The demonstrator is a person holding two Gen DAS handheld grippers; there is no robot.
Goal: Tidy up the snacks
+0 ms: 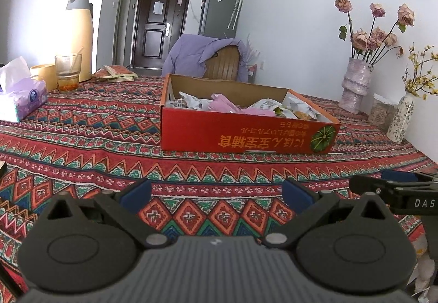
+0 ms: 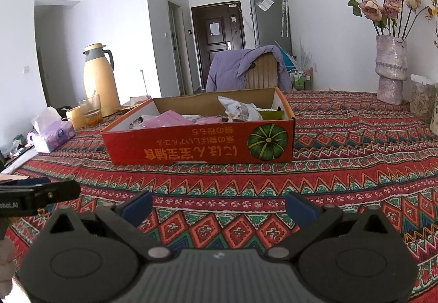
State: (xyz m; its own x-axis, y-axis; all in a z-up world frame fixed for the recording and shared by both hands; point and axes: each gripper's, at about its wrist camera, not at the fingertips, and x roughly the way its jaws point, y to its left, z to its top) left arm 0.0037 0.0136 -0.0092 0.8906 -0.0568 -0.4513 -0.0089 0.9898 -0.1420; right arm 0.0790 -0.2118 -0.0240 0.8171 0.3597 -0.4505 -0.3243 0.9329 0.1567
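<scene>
A red cardboard box (image 1: 246,136) (image 2: 197,144) with a green pumpkin print stands on the patterned tablecloth (image 1: 109,138) (image 2: 342,166). Inside lie several snack packets, pink (image 1: 227,105) (image 2: 169,119) and white (image 1: 268,104) (image 2: 241,109) ones. My left gripper (image 1: 216,194) hovers open over the cloth, in front of the box, nothing between its blue pads. My right gripper (image 2: 219,205) is also open and holds nothing, likewise short of the box. Each gripper shows at the edge of the other's view: the right one (image 1: 394,188), the left one (image 2: 38,193).
A tissue box (image 1: 22,100) (image 2: 52,136), a glass (image 1: 68,73) (image 2: 90,108), a yellow thermos (image 1: 80,34) (image 2: 100,81) and a small packet pile (image 1: 115,74) stand at the left. Flower vases (image 1: 356,86) (image 2: 391,70) line the right wall. A chair with a purple jacket (image 1: 202,53) (image 2: 246,67) is behind.
</scene>
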